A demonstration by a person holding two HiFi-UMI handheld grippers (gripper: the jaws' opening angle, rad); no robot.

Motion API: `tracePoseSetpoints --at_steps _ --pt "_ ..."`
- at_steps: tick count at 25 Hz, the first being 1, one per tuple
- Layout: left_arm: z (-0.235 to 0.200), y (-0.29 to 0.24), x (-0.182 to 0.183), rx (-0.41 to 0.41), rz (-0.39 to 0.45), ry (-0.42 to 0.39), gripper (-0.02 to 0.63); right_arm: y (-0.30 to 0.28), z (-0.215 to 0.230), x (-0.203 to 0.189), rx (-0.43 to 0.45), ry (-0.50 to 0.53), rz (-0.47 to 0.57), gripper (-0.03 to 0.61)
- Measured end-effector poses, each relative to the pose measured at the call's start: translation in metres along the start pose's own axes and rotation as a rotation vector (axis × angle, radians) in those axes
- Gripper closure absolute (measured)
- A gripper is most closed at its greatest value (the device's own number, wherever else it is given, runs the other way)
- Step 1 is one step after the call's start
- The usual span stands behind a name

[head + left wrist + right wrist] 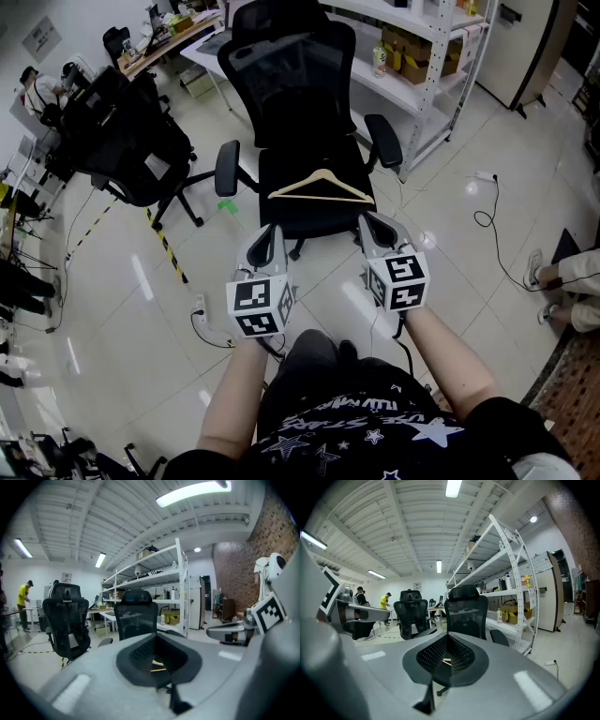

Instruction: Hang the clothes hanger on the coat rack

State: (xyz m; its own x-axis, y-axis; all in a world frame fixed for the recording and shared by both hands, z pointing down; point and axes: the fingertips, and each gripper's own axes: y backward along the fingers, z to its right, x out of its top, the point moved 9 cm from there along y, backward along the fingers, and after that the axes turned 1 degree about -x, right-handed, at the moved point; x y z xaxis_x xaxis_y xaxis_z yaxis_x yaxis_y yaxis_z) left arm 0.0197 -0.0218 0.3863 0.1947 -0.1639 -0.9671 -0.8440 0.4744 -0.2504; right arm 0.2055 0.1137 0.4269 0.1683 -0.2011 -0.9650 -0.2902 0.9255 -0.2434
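The left gripper [265,236] and right gripper [376,231] are reaching forward side by side, tipping slightly down, fingers squeezing together on nothing. The light wooden hanger [322,187] is lying on the black chair [291,80] just ahead.

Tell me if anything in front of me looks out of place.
The wooden clothes hanger lies flat on the seat of the black office chair, not hung on anything. That is an odd resting spot for it, and no coat rack shows in any view.
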Motion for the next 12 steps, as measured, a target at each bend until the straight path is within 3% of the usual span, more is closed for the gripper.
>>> tracePoseSetpoints --at_steps 12 --pt "-0.064 -0.103 -0.011 -0.044 -0.035 0.054 0.609 -0.102 0.022 -0.001 -0.005 0.076 -0.059 0.571"
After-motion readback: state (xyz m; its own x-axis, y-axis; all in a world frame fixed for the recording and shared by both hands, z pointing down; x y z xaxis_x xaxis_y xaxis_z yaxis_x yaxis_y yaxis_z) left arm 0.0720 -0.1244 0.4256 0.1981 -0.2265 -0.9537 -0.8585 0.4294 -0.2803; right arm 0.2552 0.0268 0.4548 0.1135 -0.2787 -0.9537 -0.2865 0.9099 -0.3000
